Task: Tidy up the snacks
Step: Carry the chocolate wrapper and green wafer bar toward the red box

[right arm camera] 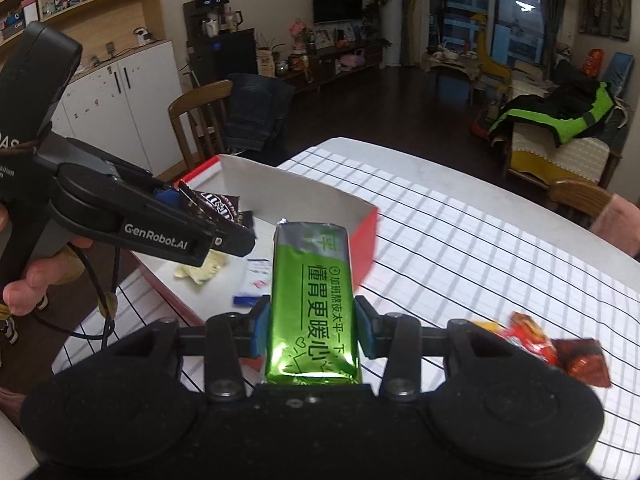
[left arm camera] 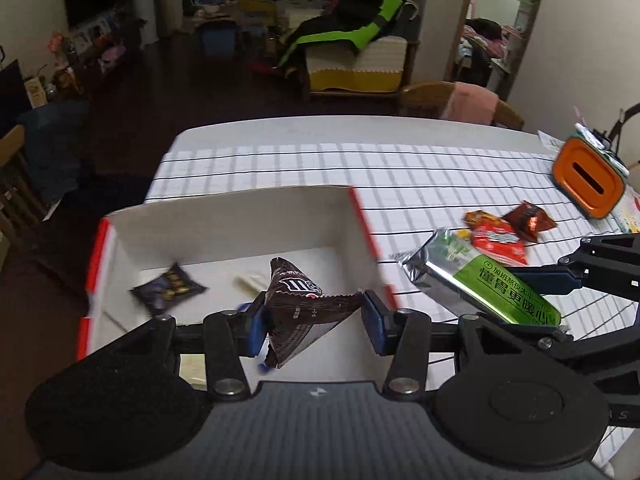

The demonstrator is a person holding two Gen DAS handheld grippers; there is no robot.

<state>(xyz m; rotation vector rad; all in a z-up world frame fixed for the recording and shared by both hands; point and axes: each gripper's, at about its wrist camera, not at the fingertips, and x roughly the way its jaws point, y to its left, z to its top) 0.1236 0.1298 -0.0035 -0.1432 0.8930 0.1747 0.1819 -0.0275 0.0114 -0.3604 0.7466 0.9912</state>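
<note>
My left gripper [left arm camera: 314, 322] is shut on a brown chocolate-candy packet [left arm camera: 298, 304], held above the open white box with red sides [left arm camera: 240, 224]. Inside the box lie a dark snack packet [left arm camera: 168, 290] and a pale wrapped piece [left arm camera: 248, 282]. My right gripper [right arm camera: 312, 328] is shut on a long green foil pack [right arm camera: 314, 300], hanging just off the box's right wall [right arm camera: 364, 240]. In the right wrist view the left gripper [right arm camera: 224, 232] shows at the left with the brown packet [right arm camera: 218, 206], over a yellowish snack [right arm camera: 204, 270] and a blue-white packet [right arm camera: 254, 276].
Red and brown snack packets [left arm camera: 500, 236] [right arm camera: 560, 350] lie on the checked tablecloth [left arm camera: 400, 168] right of the box. An orange-topped container [left arm camera: 588, 182] stands at the table's far right. Wooden chairs [right arm camera: 200, 116] sit around the table. A person's hand [right arm camera: 28, 280] holds the left gripper's handle.
</note>
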